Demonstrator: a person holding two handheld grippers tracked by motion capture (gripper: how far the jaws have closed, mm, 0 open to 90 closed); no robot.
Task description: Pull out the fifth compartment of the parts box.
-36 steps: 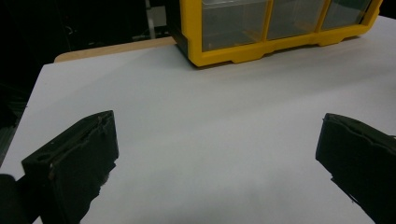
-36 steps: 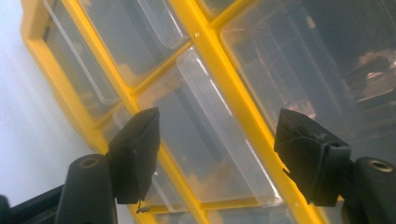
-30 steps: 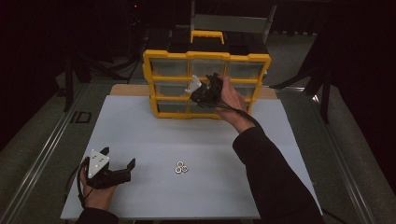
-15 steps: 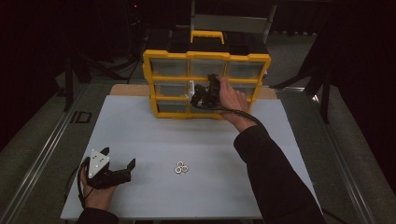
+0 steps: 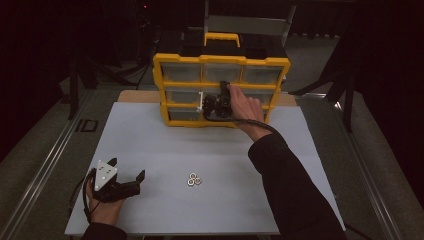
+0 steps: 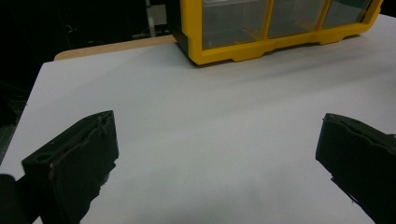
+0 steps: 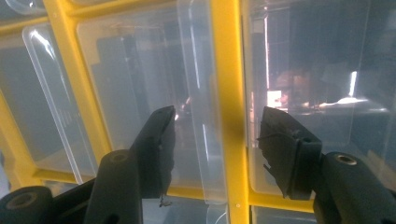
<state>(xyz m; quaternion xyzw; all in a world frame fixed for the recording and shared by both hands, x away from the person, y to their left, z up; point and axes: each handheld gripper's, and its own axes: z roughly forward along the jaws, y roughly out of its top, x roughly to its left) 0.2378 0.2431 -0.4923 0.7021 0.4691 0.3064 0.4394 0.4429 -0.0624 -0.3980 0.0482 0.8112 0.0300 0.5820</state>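
I have the right gripper (image 7: 215, 135) up against the organizer (image 5: 220, 60), jaws just closing around a clear drawer (image 7: 201, 93) handle but not yet pinching it. The left gripper (image 6: 215, 154) rests wide open, empty, out of the way.

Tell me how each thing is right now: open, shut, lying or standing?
Yellow drawer cabinet: upright, drawers all pushed in.
Right gripper: at the drawer fronts, jaws apart and closing around a clear drawer handle.
Left gripper: open, holding nothing.
Small metal rings: lying on the white board.
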